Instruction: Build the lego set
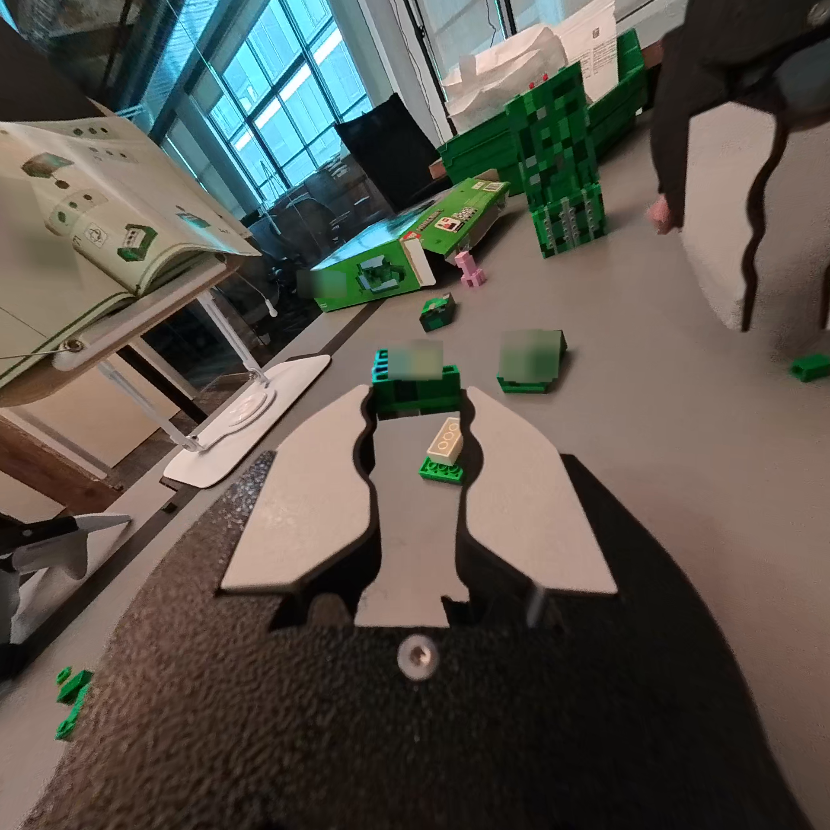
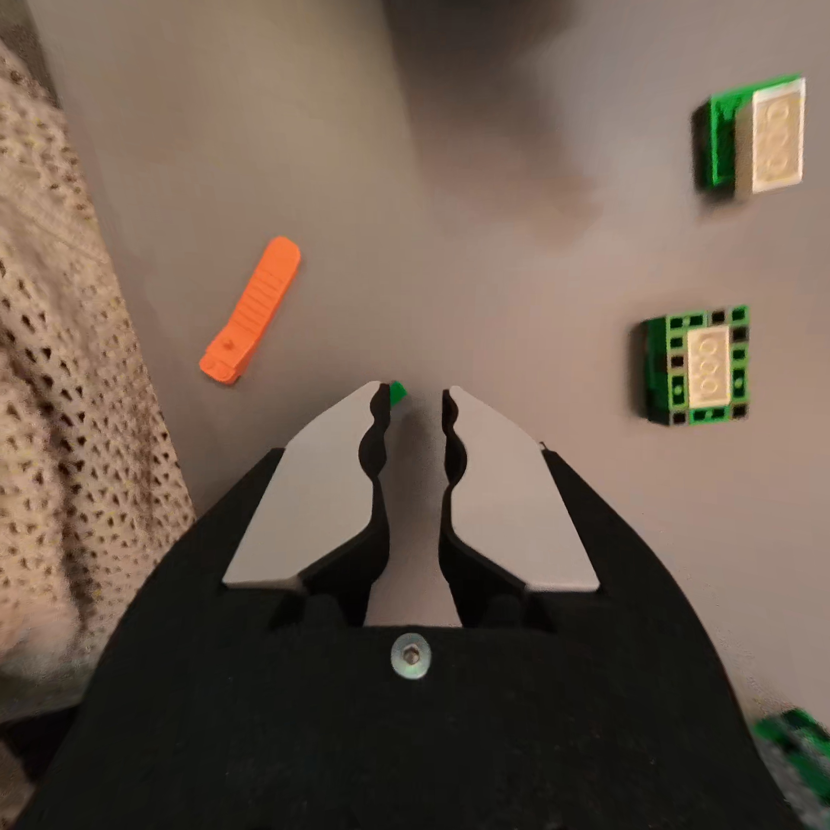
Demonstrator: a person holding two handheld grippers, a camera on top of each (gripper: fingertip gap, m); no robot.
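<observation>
Gaping wide, the left claw (image 1: 417,431) is framing a white-on-green brick stack (image 1: 443,453) on the worktop (image 1: 629,449). Right claw (image 2: 415,395) is hanging part open, gripping nothing, a small green piece (image 2: 397,393) touching one fingertip.

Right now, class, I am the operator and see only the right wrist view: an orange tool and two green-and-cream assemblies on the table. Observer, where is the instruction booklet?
Observer: The instruction booklet lies open on a white stand at the left.
Operator: Is anything built yet?
Observer: A tall green model stands upright at the far side, near a green crate.
Operator: And the left gripper?
Observer: The left gripper has its jaws open. A cream brick on a green plate shows between them, resting on the table.
</observation>
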